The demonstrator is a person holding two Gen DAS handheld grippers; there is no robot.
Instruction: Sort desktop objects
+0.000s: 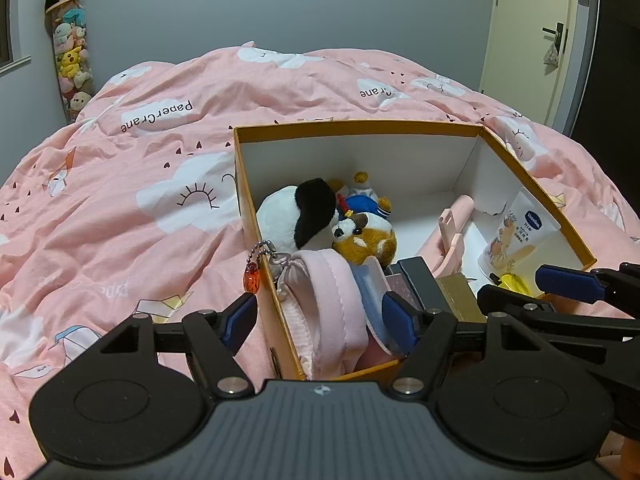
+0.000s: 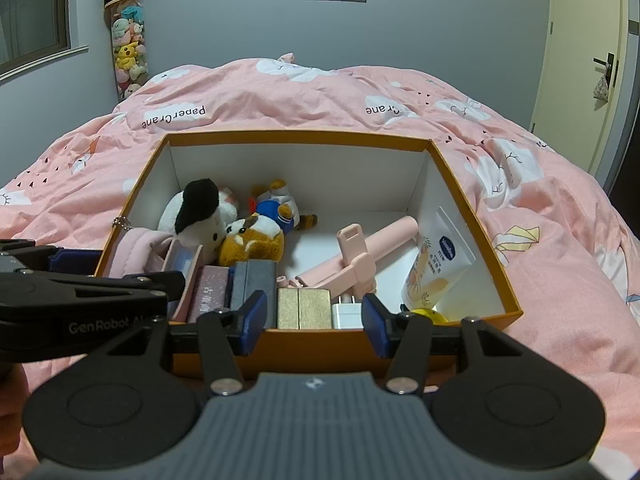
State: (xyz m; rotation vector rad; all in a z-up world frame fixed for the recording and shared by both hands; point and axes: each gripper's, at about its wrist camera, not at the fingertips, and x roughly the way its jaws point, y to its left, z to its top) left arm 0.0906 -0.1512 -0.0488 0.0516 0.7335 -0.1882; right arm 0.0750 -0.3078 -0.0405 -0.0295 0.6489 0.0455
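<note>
Orange box (image 2: 312, 142) on the bed (image 2: 520, 160) is holding everything already, so I am hovering both the left claw (image 1: 318, 318) and right claw (image 2: 314, 320) open and empty at its near wall, judging sorting nearly finished.

I see a bed (image 2: 320, 92) covered by a rumpled pink duvet (image 1: 120, 208) printed with white clouds, small dark hearts, paper cranes and the words "Paper Crane". Sitting directly on the duvet is an open orange cardboard box (image 2: 296, 138) with a white interior, its near wall closest to me and its far wall toward the grey room wall. A small red charm on a ball chain (image 1: 253, 278) hangs over the box's left wall, dangling against the duvet.
</note>
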